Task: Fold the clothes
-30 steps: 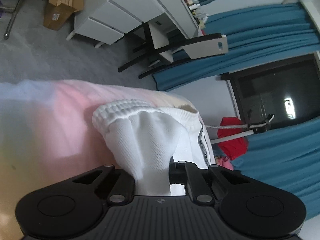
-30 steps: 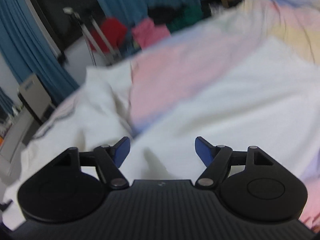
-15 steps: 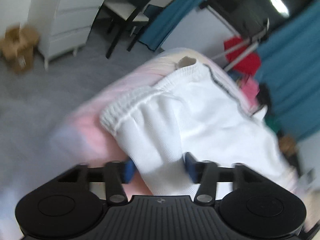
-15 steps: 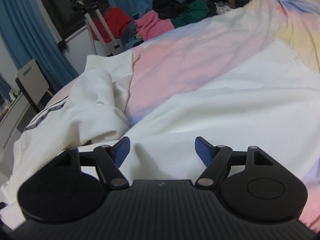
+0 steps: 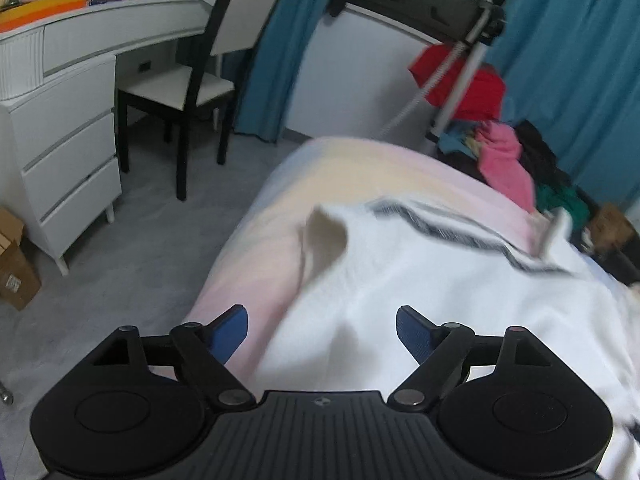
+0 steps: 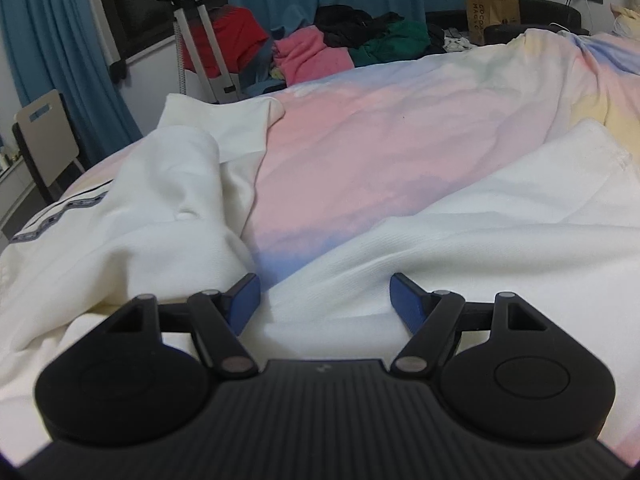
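A white garment with a dark patterned stripe lies spread on the pastel bedspread. My left gripper hovers open just above its near edge, blue pads apart, nothing between them. In the right wrist view the same white garment runs across the bed, with a bunched part at the left showing the stripe. Low over the white cloth, my right gripper is open and holds nothing.
A white desk with drawers and a black-and-white chair stand left of the bed on grey carpet. A garment steamer stand and a pile of coloured clothes sit beyond the bed's far side. Blue curtains line the walls.
My left gripper has opened and let go of the white garment's ribbed end, which now lies on the bed. The left view swung upright. The right gripper stayed open, nearly still.
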The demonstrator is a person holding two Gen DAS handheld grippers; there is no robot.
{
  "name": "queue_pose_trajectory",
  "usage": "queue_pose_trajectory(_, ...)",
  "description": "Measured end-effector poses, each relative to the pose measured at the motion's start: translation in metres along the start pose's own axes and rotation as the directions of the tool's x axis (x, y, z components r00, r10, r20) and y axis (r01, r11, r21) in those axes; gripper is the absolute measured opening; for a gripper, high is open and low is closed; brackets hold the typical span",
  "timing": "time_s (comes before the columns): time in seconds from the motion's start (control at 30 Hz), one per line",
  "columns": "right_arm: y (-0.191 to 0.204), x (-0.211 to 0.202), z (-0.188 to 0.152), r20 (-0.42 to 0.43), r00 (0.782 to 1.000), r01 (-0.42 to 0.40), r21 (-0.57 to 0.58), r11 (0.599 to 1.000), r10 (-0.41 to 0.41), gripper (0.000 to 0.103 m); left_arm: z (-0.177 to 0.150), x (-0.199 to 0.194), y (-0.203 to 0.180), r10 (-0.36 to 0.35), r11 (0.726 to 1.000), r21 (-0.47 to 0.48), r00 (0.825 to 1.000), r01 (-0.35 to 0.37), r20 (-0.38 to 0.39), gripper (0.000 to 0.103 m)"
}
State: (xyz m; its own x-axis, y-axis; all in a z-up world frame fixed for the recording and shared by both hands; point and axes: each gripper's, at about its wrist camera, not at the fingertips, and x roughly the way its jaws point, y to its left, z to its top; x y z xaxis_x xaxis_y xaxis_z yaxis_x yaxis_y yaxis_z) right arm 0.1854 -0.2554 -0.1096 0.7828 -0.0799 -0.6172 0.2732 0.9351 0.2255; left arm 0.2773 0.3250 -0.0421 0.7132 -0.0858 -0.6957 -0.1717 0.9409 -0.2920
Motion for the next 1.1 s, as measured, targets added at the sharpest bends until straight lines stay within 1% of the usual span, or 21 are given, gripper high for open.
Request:
queue_pose_trajectory(0.07, 0.0, 0.007, 0.0, -0.004, 1.0, 0.008, 0.002, 1.0, -0.008, 0.074, 0.011, 0.031, -0.004, 0.002, 0.999, -0.039, 1.0, -0.002, 0.003, 0.074)
queue_pose_trajectory(0.13, -0.001, 0.01, 0.0, -0.007, 1.0, 0.013, 0.006, 1.0, -0.013, 0.074, 0.018, 0.058, -0.006, 0.028, 0.995, -0.094, 1.0, -0.027, 0.011, 0.069)
queue_pose_trajectory(0.17, -0.002, 0.012, 0.0, -0.009, 1.0, 0.014, 0.009, 1.0, -0.014, 0.074, 0.02, 0.069, -0.008, 0.042, 0.993, -0.115, 0.999, -0.041, 0.011, 0.053)
queue_pose_trajectory(0.2, -0.003, 0.013, 0.0, -0.01, 1.0, 0.016, 0.011, 1.0, -0.016, 0.074, 0.021, 0.077, -0.009, 0.055, 0.99, -0.13, 0.998, -0.053, 0.008, 0.047)
queue_pose_trajectory(0.23, -0.003, 0.014, 0.0, -0.008, 1.0, 0.019, 0.012, 1.0, -0.019, 0.074, 0.023, 0.085, -0.013, 0.078, 0.989, -0.129, 0.997, -0.077, 0.005, 0.042)
queue_pose_trajectory(0.3, -0.003, 0.015, 0.0, -0.008, 1.0, 0.021, 0.01, 1.0, -0.021, 0.074, 0.028, 0.085, -0.021, 0.12, 0.989, -0.094, 0.993, -0.117, 0.021, 0.035)
queue_pose_trajectory(0.33, -0.003, 0.015, 0.0, -0.008, 1.0, 0.022, 0.009, 1.0, -0.022, 0.074, 0.031, 0.084, -0.024, 0.137, 0.988, -0.075, 0.99, -0.134, 0.031, 0.026)
queue_pose_trajectory(0.37, -0.002, 0.015, 0.0, -0.008, 1.0, 0.023, 0.008, 1.0, -0.022, 0.074, 0.033, 0.083, -0.028, 0.154, 0.987, -0.056, 0.987, -0.152, 0.042, 0.019)
queue_pose_trajectory(0.43, -0.003, 0.015, 0.001, -0.01, 1.0, 0.021, 0.011, 1.0, -0.02, 0.074, 0.041, 0.078, -0.036, 0.195, 0.981, -0.026, 0.979, -0.194, 0.067, 0.015)
queue_pose_trajectory(0.53, -0.005, 0.013, 0.001, -0.01, 1.0, 0.016, 0.024, 1.0, -0.016, 0.074, 0.059, 0.067, -0.046, 0.275, 0.961, -0.018, 0.953, -0.275, 0.125, 0.012)
queue_pose_trajectory(0.6, -0.007, 0.012, 0.002, -0.01, 1.0, 0.015, 0.032, 0.999, -0.014, 0.074, 0.072, 0.062, -0.049, 0.33, 0.944, -0.031, 0.931, -0.33, 0.154, 0.012)
queue_pose_trajectory(0.67, -0.009, 0.011, 0.004, -0.009, 1.0, 0.013, 0.04, 0.999, -0.012, 0.074, 0.084, 0.061, -0.05, 0.39, 0.92, -0.043, 0.905, -0.389, 0.172, 0.012)
queue_pose_trajectory(0.73, -0.011, 0.01, 0.005, -0.006, 1.0, 0.012, 0.043, 0.999, -0.012, 0.074, 0.088, 0.072, -0.046, 0.448, 0.893, -0.039, 0.88, -0.448, 0.158, 0.012)
queue_pose_trajectory(0.77, -0.011, 0.01, 0.005, -0.004, 1.0, 0.012, 0.044, 0.999, -0.012, 0.074, 0.088, 0.08, -0.044, 0.466, 0.884, -0.037, 0.873, -0.466, 0.145, 0.013)
queue_pose_trajectory(0.83, -0.013, 0.011, 0.006, -0.005, 1.0, 0.01, 0.048, 0.999, -0.01, 0.074, 0.08, 0.093, -0.038, 0.459, 0.888, -0.034, 0.879, -0.458, 0.127, 0.015)
queue_pose_trajectory(0.9, -0.014, 0.012, 0.006, -0.005, 1.0, 0.01, 0.046, 0.999, -0.01, 0.074, 0.07, 0.098, -0.036, 0.451, 0.892, -0.037, 0.881, -0.45, 0.142, 0.022)
queue_pose_trajectory(0.93, -0.014, 0.013, 0.006, -0.006, 1.0, 0.009, 0.045, 0.999, -0.009, 0.074, 0.065, 0.097, -0.035, 0.449, 0.893, -0.044, 0.881, -0.448, 0.149, 0.029)
queue_pose_trajectory(0.97, -0.014, 0.013, 0.006, -0.006, 1.0, 0.006, 0.044, 0.999, -0.006, 0.074, 0.061, 0.095, -0.034, 0.449, 0.893, -0.055, 0.88, -0.446, 0.153, 0.033)
queue_pose_trajectory(1.0, -0.015, 0.012, 0.006, -0.004, 1.0, 0.003, 0.044, 0.999, -0.003, 0.074, 0.057, 0.09, -0.036, 0.445, 0.895, -0.06, 0.882, -0.442, 0.157, 0.035)
queue_pose_trajectory(1.1, -0.016, 0.013, 0.006, -0.004, 1.0, -0.003, 0.044, 0.999, 0.003, 0.076, 0.047, 0.069, -0.047, 0.424, 0.905, -0.064, 0.89, -0.42, 0.166, 0.054)
